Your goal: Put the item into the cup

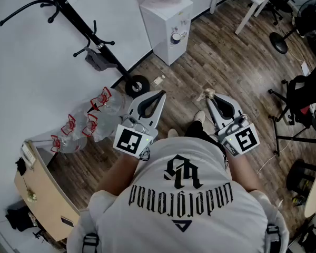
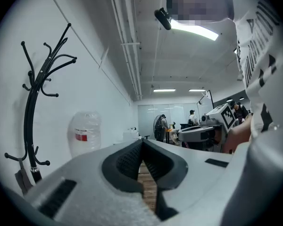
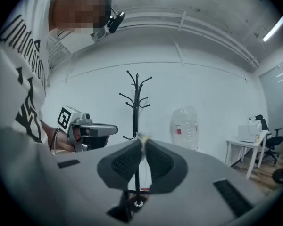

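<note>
Closed down, my right claw point(image 3: 143, 147) pinches the item point(image 3: 143, 137), a small pale scrap caught at the very tips of the pads. My left claw point(image 2: 142, 144) is closed as well, tips touching, with nothing between them. I hold both level in front of my chest, side by side and a little apart, above the wooden floor point(image 1: 226, 62). Just ahead of the left claw, the round base of a black coat rack point(image 1: 73, 15) sits on the floor by the white wall. To the left of that claw, some clear plastic bottles point(image 1: 89, 123) with red parts lie against the same wall. Past the rack stands a white water dispenser point(image 1: 168, 28) with a big clear jug point(image 3: 184, 126) on top. Farther off is a white table point(image 1: 253, 1).
</note>
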Motion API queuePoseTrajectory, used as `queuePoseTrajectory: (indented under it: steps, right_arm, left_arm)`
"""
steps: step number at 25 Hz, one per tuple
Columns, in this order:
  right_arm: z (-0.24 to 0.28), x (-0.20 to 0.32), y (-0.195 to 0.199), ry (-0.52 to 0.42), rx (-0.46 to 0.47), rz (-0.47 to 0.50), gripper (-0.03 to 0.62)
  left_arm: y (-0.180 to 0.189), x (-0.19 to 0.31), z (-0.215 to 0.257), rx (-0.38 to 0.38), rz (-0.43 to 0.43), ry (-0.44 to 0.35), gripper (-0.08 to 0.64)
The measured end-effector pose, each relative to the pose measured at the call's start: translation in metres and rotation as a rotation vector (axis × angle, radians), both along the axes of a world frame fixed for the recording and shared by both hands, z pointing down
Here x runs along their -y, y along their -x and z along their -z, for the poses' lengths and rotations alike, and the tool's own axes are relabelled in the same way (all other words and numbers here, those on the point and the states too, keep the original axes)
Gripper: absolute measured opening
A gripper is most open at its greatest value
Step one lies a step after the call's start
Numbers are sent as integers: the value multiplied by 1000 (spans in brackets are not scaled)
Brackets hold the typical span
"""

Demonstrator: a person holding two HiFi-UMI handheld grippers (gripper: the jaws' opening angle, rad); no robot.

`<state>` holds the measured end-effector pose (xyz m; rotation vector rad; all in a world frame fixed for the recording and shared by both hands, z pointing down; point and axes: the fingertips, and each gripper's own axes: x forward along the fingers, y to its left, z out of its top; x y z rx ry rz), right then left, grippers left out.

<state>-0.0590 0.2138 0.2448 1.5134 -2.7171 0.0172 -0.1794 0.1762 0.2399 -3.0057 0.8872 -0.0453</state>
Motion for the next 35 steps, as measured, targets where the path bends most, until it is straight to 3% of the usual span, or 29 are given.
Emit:
queuePoseTrajectory:
  steps: [3,12,18,21,35]
  right_arm:
    - [0,0,1,1,-1,-1,37]
    - [1,5,-6,-1,-2,-10,37]
    - [0,24,-22,-3,8,-7,37]
    - [-1,38,-36,-5,21,5,38]
    - [-22,159,-159,25,68,121,39]
  left_arm:
    - [3,3,0,-1,-1,-32,6]
    - [0,10,-2,-9,-2,-18,6]
    - [-17,26,-3,-2,4,7,6]
    - [-28,42,-8,9,12,-28,6]
    - [-154,149,-27,49,111,50,6]
